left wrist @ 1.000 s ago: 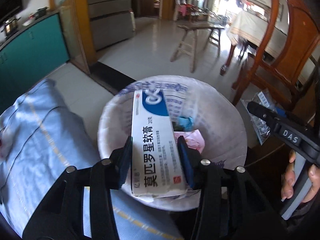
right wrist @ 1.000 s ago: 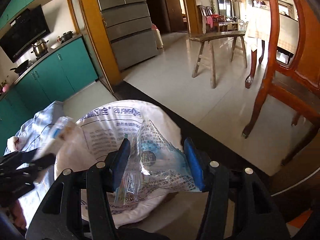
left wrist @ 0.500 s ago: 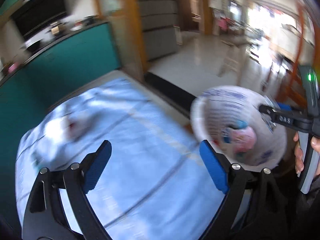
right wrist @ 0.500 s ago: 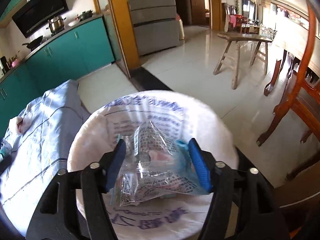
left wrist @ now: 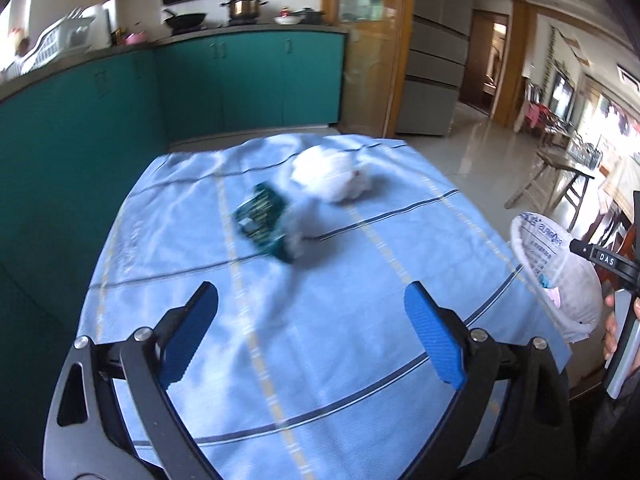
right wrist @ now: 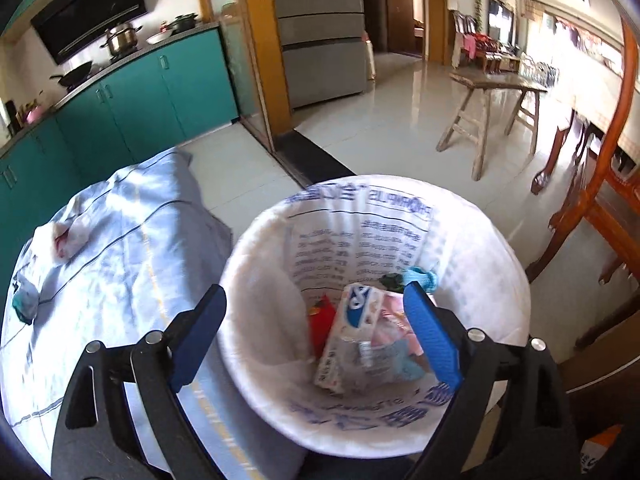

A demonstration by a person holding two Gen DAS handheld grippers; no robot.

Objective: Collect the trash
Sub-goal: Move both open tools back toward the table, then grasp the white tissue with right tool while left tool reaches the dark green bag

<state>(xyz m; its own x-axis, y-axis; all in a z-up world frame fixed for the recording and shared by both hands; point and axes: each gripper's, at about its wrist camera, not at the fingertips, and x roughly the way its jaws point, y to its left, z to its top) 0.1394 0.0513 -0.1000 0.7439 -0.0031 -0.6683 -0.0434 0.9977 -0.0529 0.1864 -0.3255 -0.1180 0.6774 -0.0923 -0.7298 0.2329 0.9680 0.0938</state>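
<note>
My left gripper (left wrist: 312,336) is open and empty above the blue striped tablecloth (left wrist: 360,360). Ahead of it lie a dark green packet (left wrist: 262,220) and a crumpled white wad (left wrist: 328,176), side by side. My right gripper (right wrist: 316,336) is open and empty over the white-lined trash bin (right wrist: 480,248), which holds a white and blue box (right wrist: 352,328), a clear wrapper (right wrist: 384,360) and a red scrap (right wrist: 322,316). The bin (left wrist: 560,280) also shows at the table's right edge in the left wrist view. The wad (right wrist: 60,236) and packet (right wrist: 24,300) also show in the right wrist view.
Teal kitchen cabinets (left wrist: 200,80) stand behind the table. A grey fridge (right wrist: 320,32) and a wooden stool (right wrist: 488,120) stand on the tiled floor. A wooden chair (right wrist: 600,200) is right of the bin.
My left gripper opened, dropped the box in the bin and swung left over the table. My right gripper opened and let the clear wrapper fall into the bin.
</note>
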